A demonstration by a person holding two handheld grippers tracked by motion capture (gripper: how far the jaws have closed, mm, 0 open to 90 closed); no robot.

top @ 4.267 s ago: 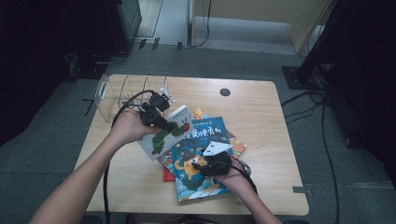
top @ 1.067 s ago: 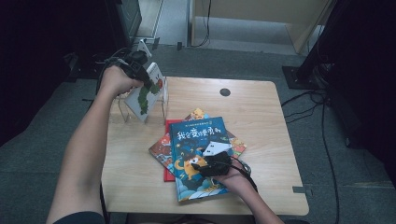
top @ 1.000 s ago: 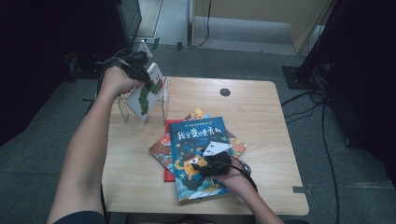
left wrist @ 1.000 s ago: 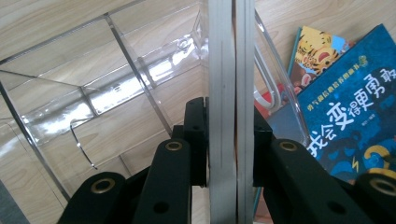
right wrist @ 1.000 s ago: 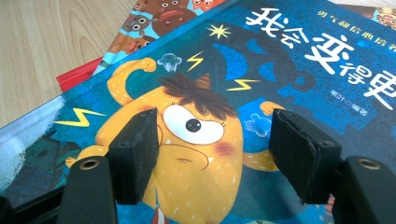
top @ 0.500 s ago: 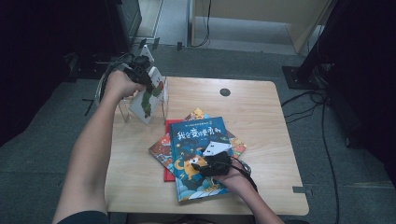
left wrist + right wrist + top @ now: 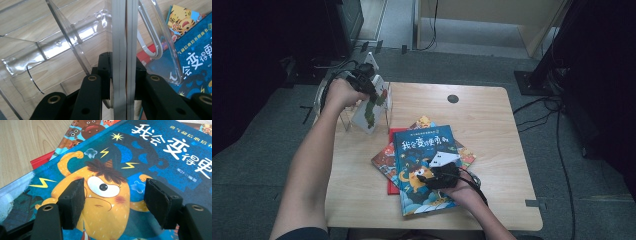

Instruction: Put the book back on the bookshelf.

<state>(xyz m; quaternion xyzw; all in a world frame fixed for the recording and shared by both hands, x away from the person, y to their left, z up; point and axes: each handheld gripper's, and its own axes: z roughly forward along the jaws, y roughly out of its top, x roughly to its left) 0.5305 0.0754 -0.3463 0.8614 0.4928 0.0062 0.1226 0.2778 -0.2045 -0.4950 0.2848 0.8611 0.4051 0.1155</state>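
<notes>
At the table's far left corner my left gripper [image 7: 364, 85] is shut on a thin white picture book [image 7: 372, 107], which stands tilted between the dividers of a clear plastic book stand [image 7: 343, 111]. In the left gripper view the book's edge [image 7: 122, 50] runs up between the pads [image 7: 105, 72] of that gripper [image 7: 122, 77], with a clear divider [image 7: 75, 45] on each side. My right gripper [image 7: 431, 178] rests open on a blue picture book [image 7: 424, 147] that tops a pile. Its jaws [image 7: 115, 195] straddle the orange monster on the cover [image 7: 150, 152] and hold nothing.
Under the blue book lie a red book [image 7: 391, 185] and other colourful books [image 7: 384, 157], fanned out mid-table. The wooden table [image 7: 492, 120] has a round cable hole [image 7: 453, 98] at the back. Cables trail over the floor [image 7: 557, 115] on the right.
My left gripper has carried the white book from the pile to the stand at the far left; over the last second it sank slightly. The right gripper has stayed put.
</notes>
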